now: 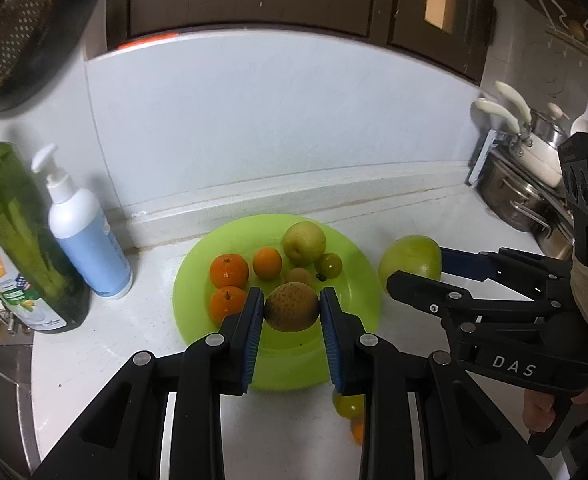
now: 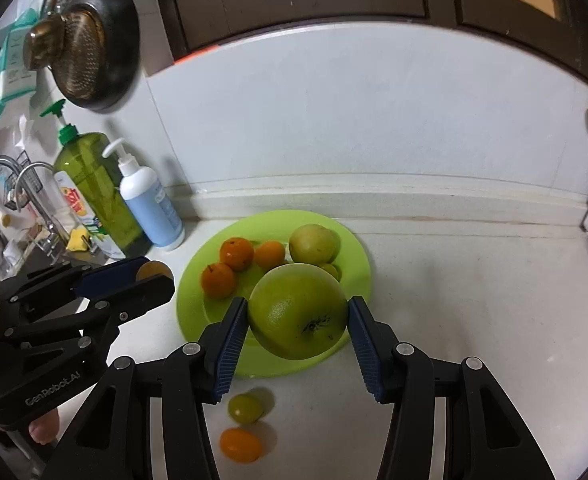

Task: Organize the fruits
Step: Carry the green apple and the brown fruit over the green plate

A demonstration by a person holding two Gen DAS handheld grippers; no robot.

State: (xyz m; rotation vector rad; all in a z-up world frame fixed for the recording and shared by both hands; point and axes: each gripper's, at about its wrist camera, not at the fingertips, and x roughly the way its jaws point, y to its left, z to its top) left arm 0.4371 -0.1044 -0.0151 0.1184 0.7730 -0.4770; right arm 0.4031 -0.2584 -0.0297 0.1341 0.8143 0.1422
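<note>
Your left gripper (image 1: 292, 308) is closed on a brownish, speckled pear (image 1: 291, 307), one pad on each flank, held above the near half of the green plate (image 1: 346, 276). Judged from its look, this fruit is firm, light and rough-skinned, so it should not slip; keep the pads across its widest part and avoid squeezing harder, as a pear bruises.

On the plate itself you have two oranges (image 1: 229, 270) at the left, a smaller one (image 1: 267, 263) beside them, a pale green pear (image 1: 304, 243) at the back, and two small fruits, one greenish, one brownish, close against it. All sit loose and touching in places; round fruit on a shallow plate will likely roll if nudged.

Your right gripper (image 2: 298, 320) stands partly open with its jaws clamped on a large green citrus (image 2: 299, 316), which fills the span between the pads and hangs over the plate's near right part. Expect it to be the heaviest item, with smooth, waxy-looking skin. The grip sits at its equator, which is correct; a hold nearer either end could let it slide out.

Two fruits are not yet on the plate: a small green one (image 2: 245, 409) and a small orange one (image 2: 240, 445) lie on the counter (image 2: 474, 280) just in front of the plate's near rim. Both are light; take them across the middle.
</note>
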